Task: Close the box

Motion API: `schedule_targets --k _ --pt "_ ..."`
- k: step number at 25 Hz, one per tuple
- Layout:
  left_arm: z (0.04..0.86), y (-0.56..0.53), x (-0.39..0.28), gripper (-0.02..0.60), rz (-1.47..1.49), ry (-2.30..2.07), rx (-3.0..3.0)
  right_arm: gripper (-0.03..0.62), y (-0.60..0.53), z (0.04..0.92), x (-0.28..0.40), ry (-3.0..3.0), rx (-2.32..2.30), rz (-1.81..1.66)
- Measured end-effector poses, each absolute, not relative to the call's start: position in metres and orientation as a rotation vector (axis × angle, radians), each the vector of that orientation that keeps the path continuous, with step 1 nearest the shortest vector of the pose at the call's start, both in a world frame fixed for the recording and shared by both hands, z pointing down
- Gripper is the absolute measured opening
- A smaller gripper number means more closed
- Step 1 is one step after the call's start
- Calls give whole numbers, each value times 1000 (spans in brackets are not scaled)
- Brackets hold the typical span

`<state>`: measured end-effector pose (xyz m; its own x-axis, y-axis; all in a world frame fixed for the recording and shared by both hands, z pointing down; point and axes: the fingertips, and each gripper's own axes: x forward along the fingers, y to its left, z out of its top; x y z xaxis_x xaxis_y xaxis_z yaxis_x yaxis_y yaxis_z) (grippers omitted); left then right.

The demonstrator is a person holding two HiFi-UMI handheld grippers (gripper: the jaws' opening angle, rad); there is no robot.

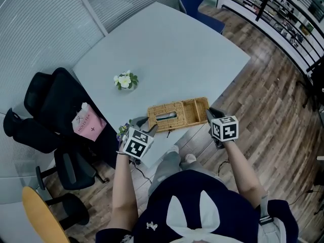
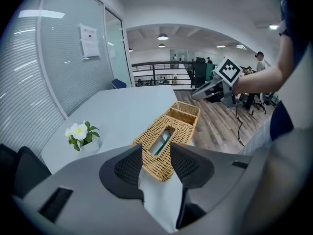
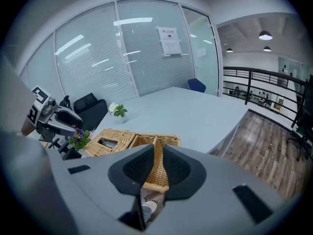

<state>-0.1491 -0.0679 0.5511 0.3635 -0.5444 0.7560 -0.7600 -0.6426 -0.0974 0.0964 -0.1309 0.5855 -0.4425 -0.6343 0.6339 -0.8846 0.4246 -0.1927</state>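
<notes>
Wicker box (image 1: pixel 177 114) is sitting at the near edge of the pale bench (image 1: pixel 167 49), stretching between my two claws. I am holding the left claw (image 1: pixel 144 125) just off its left end and the right claw (image 1: pixel 211 114) just off its right end. Both are hanging a little above it and, as far as I can judge, touching nothing.

In the left gripper view, the left claw (image 2: pixel 155 153) is standing wide with nothing between its pads. The box (image 2: pixel 166 141) is lying ahead of and below it. The slotted lid is lying flat on top, with something pale and green showing through the slot. Past the lid, at the end farthest from this claw, two small compartments are standing open at the top, and I am seeing no cover for them.

In the right gripper view, the right claw (image 3: pixel 157 155) is showing only a narrow gap. Wicker of the box (image 3: pixel 122 141) is appearing through that gap, but it is lying beyond the pads rather than pinched by them, so I am reading this claw as empty.

I am judging the closing as done or all but done. What I am not able to confirm is whether the lid is seating fully flush. A pot of white flowers (image 1: pixel 125 80) is standing well beyond the left claw.
</notes>
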Motion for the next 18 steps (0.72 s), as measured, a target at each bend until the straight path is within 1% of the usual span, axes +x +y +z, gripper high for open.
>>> schedule_targets --k 6,7,8,12,16,18 --pt "524 -69 -149 67 886 -1428 2327 38 -113 559 79 -2295 1259 668" --pt "520 -68 -149 60 850 -1469 2320 15 -110 555 76 -2309 1257 659" --pt "517 -67 -148 53 817 -1498 2318 8 -107 551 73 -2324 1253 647" --pt "503 -62 -138 31 663 -1536 2297 6 -94 533 57 -2392 1204 592" --pt "492 -57 -128 23 452 -1543 2243 6 -84 516 44 -2455 1170 560" --pt "491 -55 -125 23 420 -1568 2232 5 -81 510 38 -2476 1161 554"
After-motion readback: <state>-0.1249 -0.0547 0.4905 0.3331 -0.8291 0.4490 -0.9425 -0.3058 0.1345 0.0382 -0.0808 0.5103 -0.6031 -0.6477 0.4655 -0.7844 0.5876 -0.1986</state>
